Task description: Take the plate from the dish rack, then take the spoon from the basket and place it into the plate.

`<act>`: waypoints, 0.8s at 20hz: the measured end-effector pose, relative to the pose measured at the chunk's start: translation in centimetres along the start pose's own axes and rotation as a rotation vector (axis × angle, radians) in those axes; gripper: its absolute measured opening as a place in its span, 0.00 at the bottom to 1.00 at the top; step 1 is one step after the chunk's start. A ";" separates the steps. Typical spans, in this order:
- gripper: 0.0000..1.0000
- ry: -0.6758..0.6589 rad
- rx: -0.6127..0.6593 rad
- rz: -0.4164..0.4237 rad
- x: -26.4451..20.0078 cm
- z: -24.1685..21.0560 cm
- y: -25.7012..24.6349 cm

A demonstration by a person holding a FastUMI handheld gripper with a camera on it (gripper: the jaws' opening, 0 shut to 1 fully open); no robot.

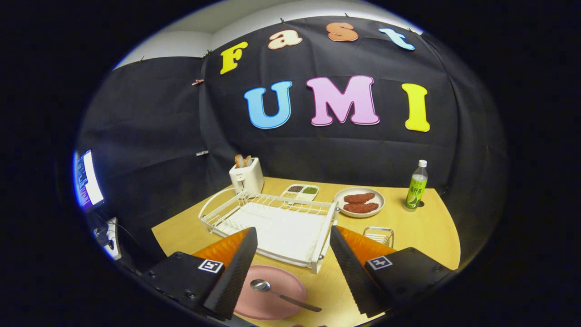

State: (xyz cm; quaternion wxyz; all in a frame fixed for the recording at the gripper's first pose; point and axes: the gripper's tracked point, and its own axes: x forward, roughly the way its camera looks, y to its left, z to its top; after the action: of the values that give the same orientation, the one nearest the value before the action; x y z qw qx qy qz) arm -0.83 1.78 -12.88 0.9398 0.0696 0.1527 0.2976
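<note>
Looking at the wooden tabletop (422,236), the spoon (282,294) already lies across the pink plate (272,295), which sits just in front of the white dish rack (272,222), with the small wire basket (379,236) off to the side. The claw (290,272) is spread wide and holds nothing, with the plate and spoon low between its fingers. I think the job looks done, so the best move is to lift the claw straight back, slow and steady, without bumping the spoon handle or the rack.
</note>
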 end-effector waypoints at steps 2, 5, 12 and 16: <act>0.98 -0.034 0.007 -0.020 -0.8 2.2 -1.3; 0.98 -0.069 -0.001 -0.072 -2.4 4.7 -3.2; 0.98 -0.132 -0.005 -0.274 -6.3 7.4 -4.3; 0.98 -0.159 0.065 -0.418 -8.4 7.5 -2.6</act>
State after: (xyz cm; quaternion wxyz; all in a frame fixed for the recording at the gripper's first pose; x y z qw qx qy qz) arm -3.45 -5.54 -4.32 0.9874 0.0900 0.0987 0.0848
